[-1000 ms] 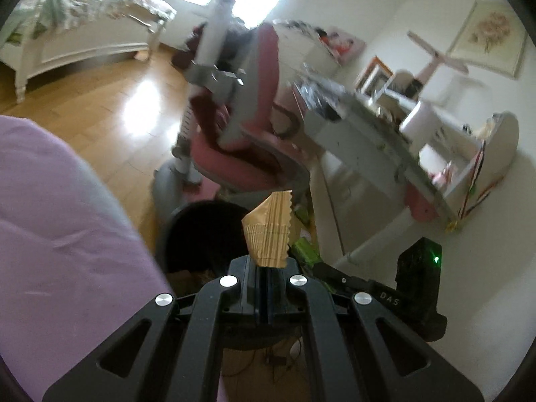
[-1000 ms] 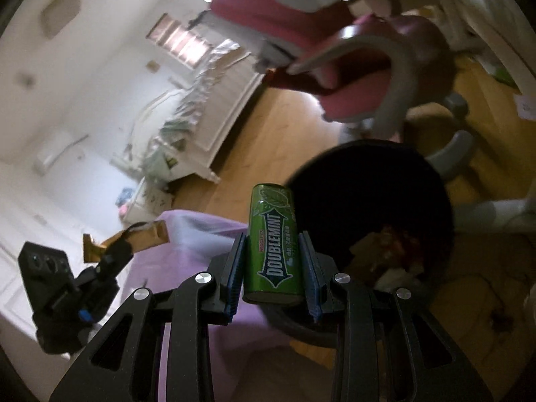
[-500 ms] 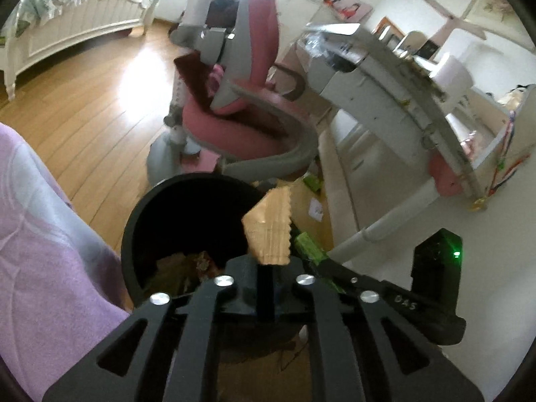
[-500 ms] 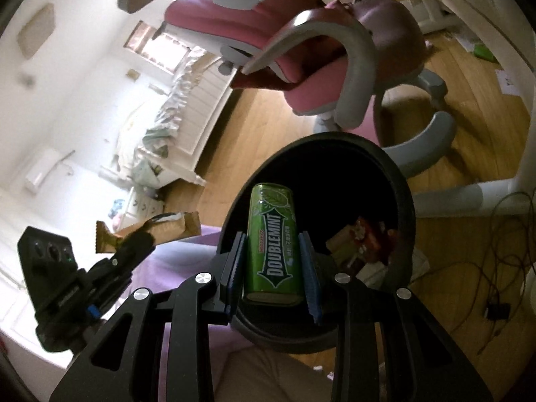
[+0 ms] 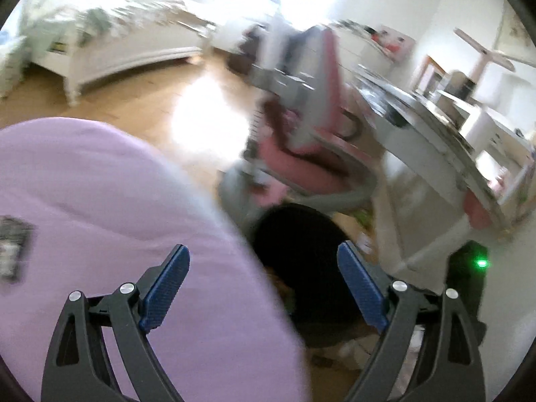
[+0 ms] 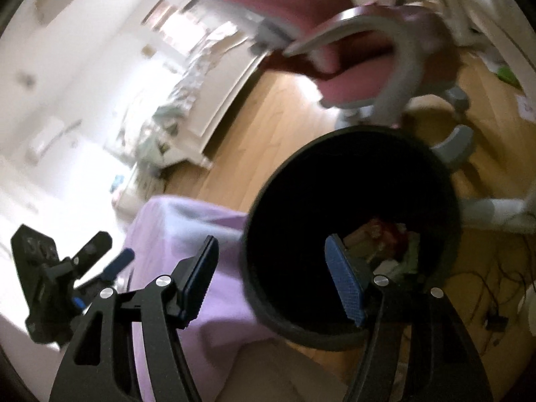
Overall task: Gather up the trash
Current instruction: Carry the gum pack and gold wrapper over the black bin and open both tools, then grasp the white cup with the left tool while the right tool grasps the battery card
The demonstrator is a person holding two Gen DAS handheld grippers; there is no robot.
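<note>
A: Right wrist view first. Our right gripper hangs over the near rim of the black bin. Its jaws are opening and there is nothing between the blue pads.

B: Agreed. We see only the dark inside of the bin through the gap. The trash lies at the bottom, toward the right: a heap of wrappers, red, tan and some white. We cannot pick out single pieces; it is too dim and smeared.

A: Left gripper now. Jaws opening, spread wide, with nothing between them. One blue pad sits in front of the purple cloth, the other in front of the bin.

B: From the right wrist we see the left gripper off to the left, beside the purple cloth and apart from the bin. It carries nothing there either.

A: Surroundings: the pink and grey chair stands on the wooden floor just beyond the bin. A white bed is farther back.

B: A grey desk is to the right of the chair in the left view. That picture is badly blurred, so what is on the desk we cannot tell.
</note>
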